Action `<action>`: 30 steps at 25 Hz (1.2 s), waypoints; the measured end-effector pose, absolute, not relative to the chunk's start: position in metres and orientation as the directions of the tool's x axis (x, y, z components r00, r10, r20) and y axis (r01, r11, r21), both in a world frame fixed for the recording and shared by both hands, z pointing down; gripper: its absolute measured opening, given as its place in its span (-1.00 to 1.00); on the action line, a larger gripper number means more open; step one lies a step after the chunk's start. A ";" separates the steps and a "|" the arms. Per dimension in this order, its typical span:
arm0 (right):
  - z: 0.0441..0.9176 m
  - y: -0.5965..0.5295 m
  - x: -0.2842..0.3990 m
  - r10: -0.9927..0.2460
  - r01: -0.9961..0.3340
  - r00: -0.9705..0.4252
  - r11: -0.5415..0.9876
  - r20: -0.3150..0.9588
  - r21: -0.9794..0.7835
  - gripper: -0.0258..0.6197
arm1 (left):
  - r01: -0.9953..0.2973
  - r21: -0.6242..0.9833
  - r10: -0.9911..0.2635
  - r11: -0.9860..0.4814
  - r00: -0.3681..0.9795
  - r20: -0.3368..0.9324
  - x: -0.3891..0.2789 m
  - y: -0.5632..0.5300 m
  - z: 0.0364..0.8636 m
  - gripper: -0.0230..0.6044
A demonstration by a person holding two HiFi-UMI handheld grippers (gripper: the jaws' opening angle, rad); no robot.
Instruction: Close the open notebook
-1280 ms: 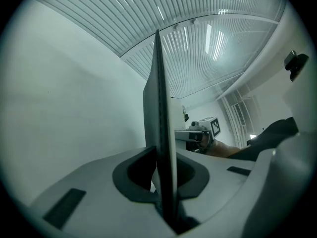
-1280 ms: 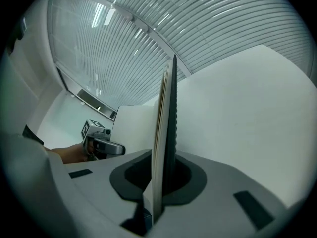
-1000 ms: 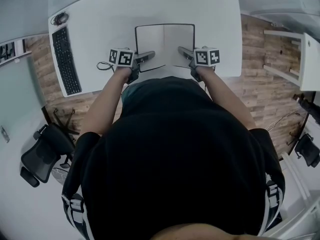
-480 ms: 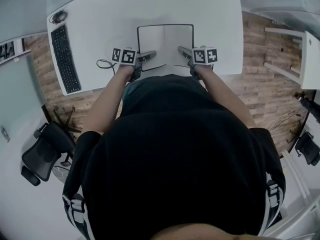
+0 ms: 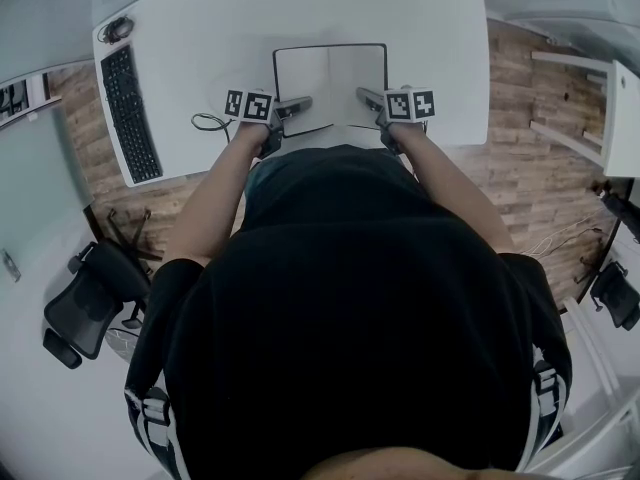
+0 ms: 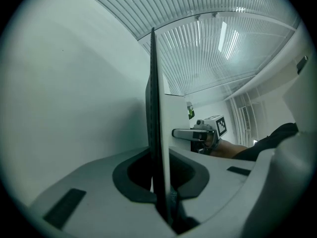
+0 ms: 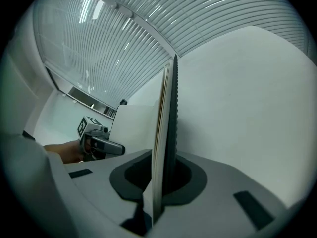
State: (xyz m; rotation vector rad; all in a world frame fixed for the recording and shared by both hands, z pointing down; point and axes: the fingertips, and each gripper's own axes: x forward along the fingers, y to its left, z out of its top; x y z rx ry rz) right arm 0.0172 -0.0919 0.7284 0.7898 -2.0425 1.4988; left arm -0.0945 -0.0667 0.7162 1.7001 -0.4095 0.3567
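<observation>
While the notebook (image 5: 330,78) lies open, left gripper (image 5: 306,102), right gripper (image 5: 361,95), fingers (image 6: 89,202) pinching its halves (one each)

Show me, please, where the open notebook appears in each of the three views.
Head view: notebook upper centre, open on the white desk.
Left gripper view: centre, edge-on, clamped between the jaws.
Right gripper view: centre, edge-on, clamped between the jaws.
Landmark: left gripper and right gripper at its near corners, each seen in the opposite gripper view.
</observation>
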 end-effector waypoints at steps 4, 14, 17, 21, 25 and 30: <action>0.734 -0.093 0.017 -0.155 -0.704 -0.708 0.242 0.689 -0.668 -0.72 | -0.467 0.873 -0.056 -0.143 0.884 0.464 -0.093 -0.065 0.722 -0.77; 0.743 -0.091 0.019 -0.144 -0.707 -0.704 0.231 0.696 -0.668 -0.72 | -0.467 0.876 -0.063 -0.125 0.884 0.463 -0.092 -0.064 0.728 -0.77; 0.744 -0.090 0.019 -0.139 -0.706 -0.705 0.234 0.695 -0.669 -0.71 | -0.468 0.876 -0.063 -0.117 0.884 0.464 -0.094 -0.062 0.729 -0.77; 0.744 -0.089 0.017 -0.130 -0.702 -0.708 0.236 0.694 -0.672 -0.71 | -0.474 0.873 -0.053 -0.114 0.880 0.471 -0.097 -0.060 0.730 -0.77; 0.748 -0.087 0.016 -0.127 -0.703 -0.707 0.227 0.695 -0.674 -0.71 | -0.474 0.876 -0.058 -0.093 0.881 0.470 -0.101 -0.059 0.734 -0.78; 0.749 -0.087 0.016 -0.125 -0.698 -0.713 0.225 0.690 -0.680 -0.71 | -0.476 0.876 -0.062 -0.080 0.880 0.472 -0.102 -0.060 0.736 -0.78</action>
